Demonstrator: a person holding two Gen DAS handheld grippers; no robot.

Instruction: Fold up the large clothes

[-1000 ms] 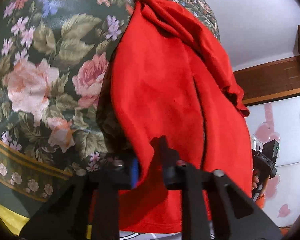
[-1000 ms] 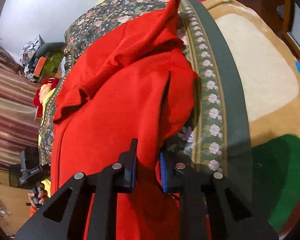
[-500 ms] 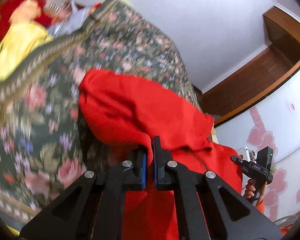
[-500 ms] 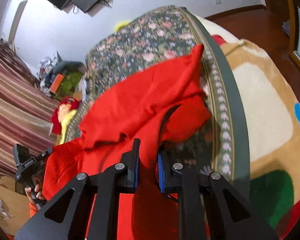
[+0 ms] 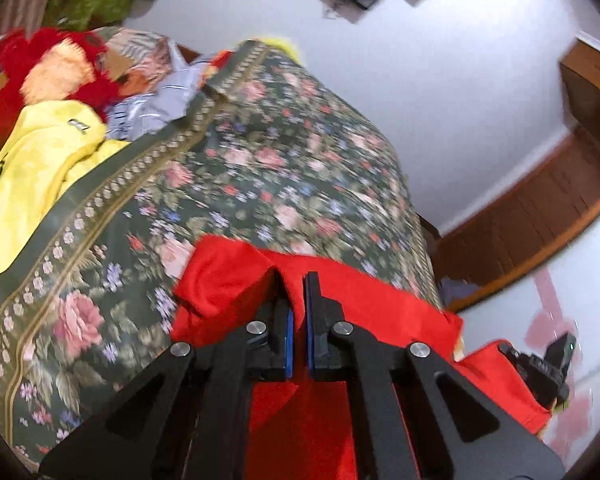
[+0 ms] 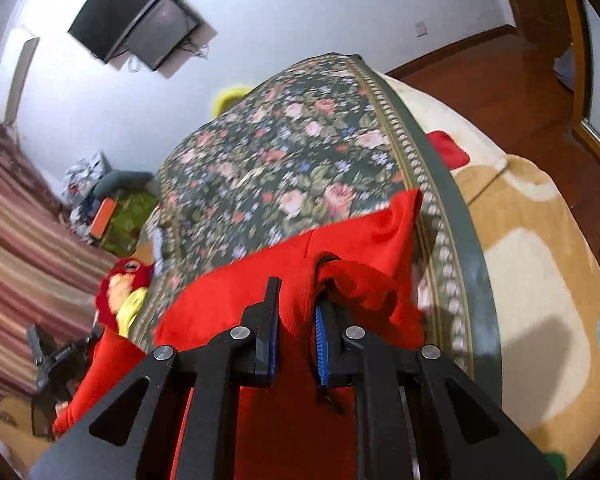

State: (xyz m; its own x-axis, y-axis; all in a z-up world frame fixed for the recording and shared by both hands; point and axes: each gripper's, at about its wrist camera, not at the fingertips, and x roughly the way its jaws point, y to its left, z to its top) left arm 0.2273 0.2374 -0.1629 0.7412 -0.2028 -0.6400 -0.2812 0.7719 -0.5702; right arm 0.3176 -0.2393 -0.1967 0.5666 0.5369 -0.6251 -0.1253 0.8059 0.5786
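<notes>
Red garment (image 5: 236, 280) on dk-green floral bedspread (image 5: 260, 168) (pink roses), yellow cloth (image 5: 40, 168).

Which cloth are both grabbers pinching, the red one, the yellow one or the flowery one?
The plain red garment. The left gripper and right gripper are each shut on it. The yellow cloth lies off to the side; the flowery bedspread lies underneath.

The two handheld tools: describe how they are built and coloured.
Both the left tool and the right tool are matte black, with angular, triangular cut-out linkage arms joined by round silver pivot bolts. Each has two flat, upright fingers lined with blue pads on their inner faces. No cables or sleeves show.
</notes>
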